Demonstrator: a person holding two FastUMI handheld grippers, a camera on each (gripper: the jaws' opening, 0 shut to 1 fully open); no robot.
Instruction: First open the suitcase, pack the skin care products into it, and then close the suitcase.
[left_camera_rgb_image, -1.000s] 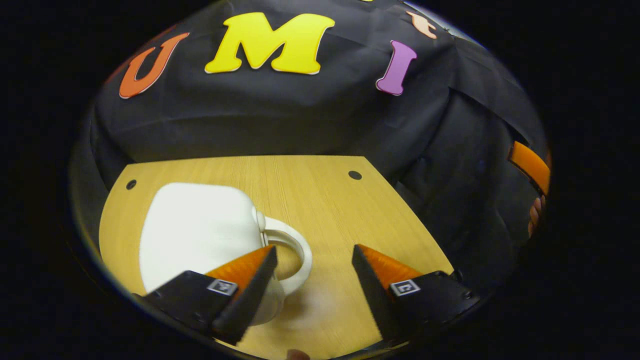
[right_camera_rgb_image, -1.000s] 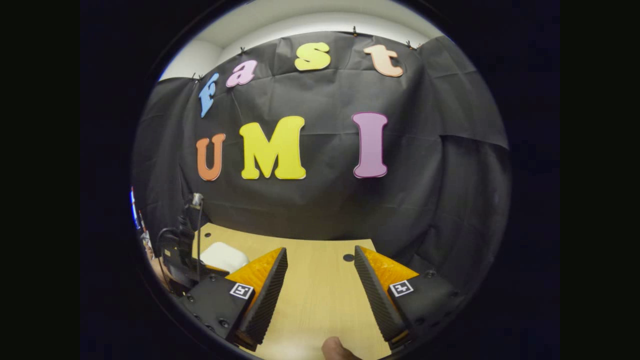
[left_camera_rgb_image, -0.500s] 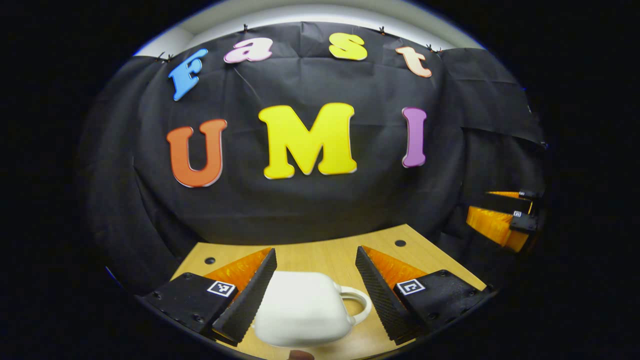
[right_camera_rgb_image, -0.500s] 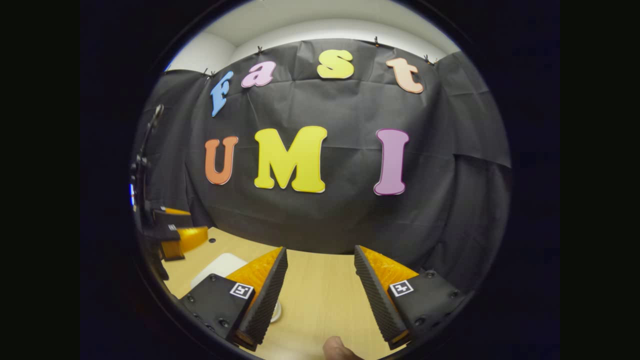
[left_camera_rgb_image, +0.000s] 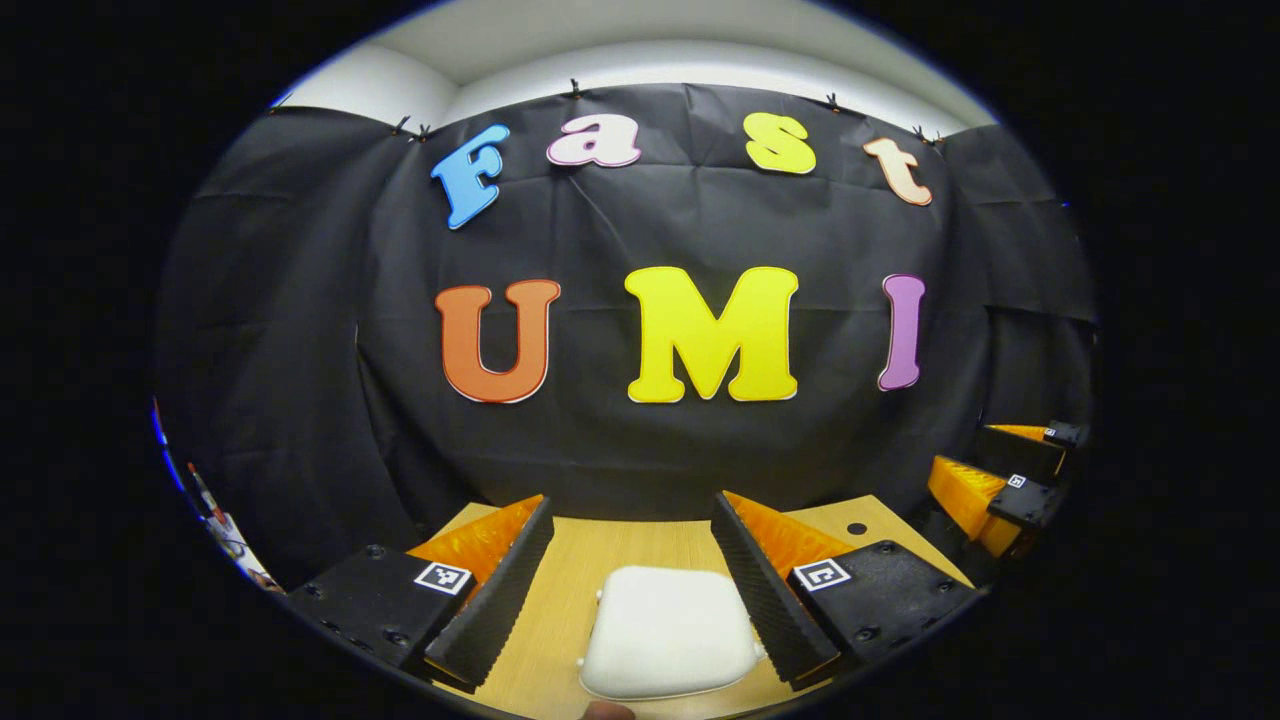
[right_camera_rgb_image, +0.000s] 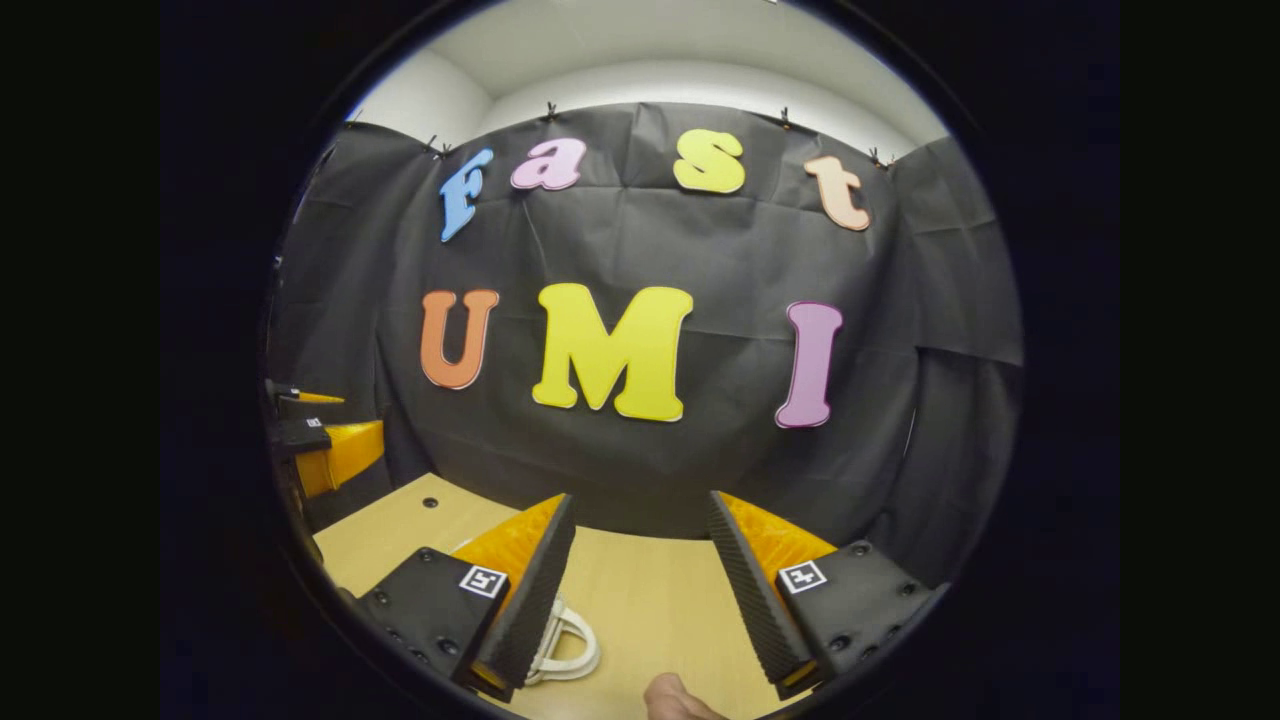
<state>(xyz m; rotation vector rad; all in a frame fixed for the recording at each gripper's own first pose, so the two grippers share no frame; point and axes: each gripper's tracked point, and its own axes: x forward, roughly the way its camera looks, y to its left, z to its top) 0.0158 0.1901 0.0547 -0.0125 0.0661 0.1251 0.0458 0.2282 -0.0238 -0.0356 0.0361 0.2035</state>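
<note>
— One suitcase (left_camera_rgb_image: 668, 632), white and closed, rounded at the corners, lies flat on the wooden table (left_camera_rgb_image: 580, 560). Where is it against the claws?

— In the left gripper view it sits low between the left gripper's (left_camera_rgb_image: 633, 580) spread fingers, close to the right finger; whether it touches that finger I cannot tell. The left finger is apart from it, so the claw is released and grasps nothing.

— And its handle?

— In the right gripper view a white looped handle (right_camera_rgb_image: 568, 642) pokes out just beside the right gripper's (right_camera_rgb_image: 640, 575) left finger. That claw is released too, with bare tabletop between its fingers.

— Edges?

— The table's far edge meets the black cloth wall (left_camera_rgb_image: 640, 450) a little beyond the case. A dark round hole (left_camera_rgb_image: 857, 528) marks the far right corner.

— Room to move?

— Open wood lies left of the case and ahead of the right claw. The other gripper (left_camera_rgb_image: 990, 480) shows well off at the right rim.
</note>
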